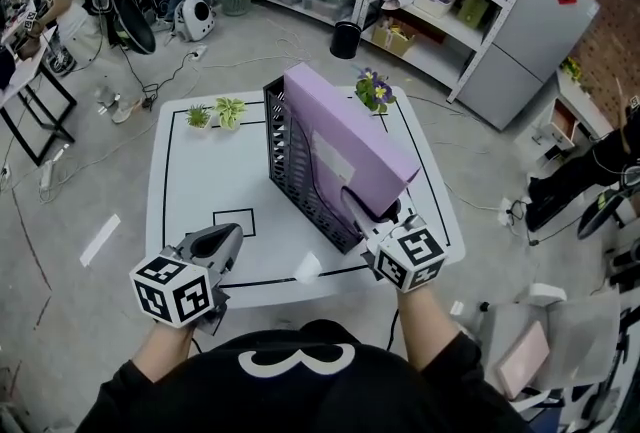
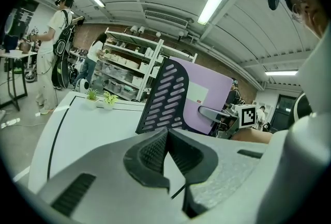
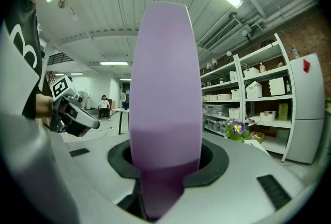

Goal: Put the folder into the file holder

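Observation:
A black slotted file holder (image 1: 295, 176) stands in the middle of the white table (image 1: 200, 186). A broad purple folder (image 1: 345, 131) leans to the right over it, its lower edge down inside the holder as far as I can tell. My right gripper (image 1: 362, 213) is shut on the folder's near corner; in the right gripper view the folder (image 3: 165, 88) rises straight out of the right gripper (image 3: 164, 176). My left gripper (image 1: 232, 236) hovers over the table's front left, shut and empty. The left gripper view shows the left gripper (image 2: 165, 132), the holder (image 2: 165, 96) and the folder (image 2: 207, 101).
Two small potted plants (image 1: 215, 114) stand at the table's far left and a pot of purple flowers (image 1: 373, 91) at the far edge. A small white object (image 1: 308, 268) lies by the front edge. Shelving and people are beyond the table.

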Demonstrator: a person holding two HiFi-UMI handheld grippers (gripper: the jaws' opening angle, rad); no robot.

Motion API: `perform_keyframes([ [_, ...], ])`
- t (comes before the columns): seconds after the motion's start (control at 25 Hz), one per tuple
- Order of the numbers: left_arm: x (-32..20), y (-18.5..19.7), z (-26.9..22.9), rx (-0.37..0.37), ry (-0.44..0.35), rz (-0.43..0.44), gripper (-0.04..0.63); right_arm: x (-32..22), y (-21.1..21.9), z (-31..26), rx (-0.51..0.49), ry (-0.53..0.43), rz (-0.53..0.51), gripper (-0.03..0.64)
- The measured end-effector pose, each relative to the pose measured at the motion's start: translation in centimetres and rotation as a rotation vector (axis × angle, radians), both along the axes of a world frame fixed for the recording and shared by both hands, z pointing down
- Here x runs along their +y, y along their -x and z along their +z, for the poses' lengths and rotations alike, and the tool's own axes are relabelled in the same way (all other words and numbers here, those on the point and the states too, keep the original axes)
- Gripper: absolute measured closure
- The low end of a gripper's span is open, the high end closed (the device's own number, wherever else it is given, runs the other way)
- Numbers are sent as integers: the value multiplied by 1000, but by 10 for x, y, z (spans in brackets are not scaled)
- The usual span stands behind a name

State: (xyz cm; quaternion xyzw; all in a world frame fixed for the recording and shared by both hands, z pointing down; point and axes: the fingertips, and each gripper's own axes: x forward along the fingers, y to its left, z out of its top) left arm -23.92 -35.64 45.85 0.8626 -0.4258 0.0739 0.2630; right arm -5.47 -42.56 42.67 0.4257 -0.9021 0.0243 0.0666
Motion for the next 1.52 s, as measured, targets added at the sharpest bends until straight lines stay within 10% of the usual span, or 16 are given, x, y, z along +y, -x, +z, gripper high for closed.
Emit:
perform_keyframes([
  [1.0,70,-99,-46,66,-40,65,589,113,-58,-54,-188,125,-78,354],
  [1.2,106,-130,-70,80,-90,91,589,169,-66,-70,-212,126,-151,571],
  [1.52,168,-165,-96,83,-172,119,589,238,-82,-85,-273,128,-237,612],
])
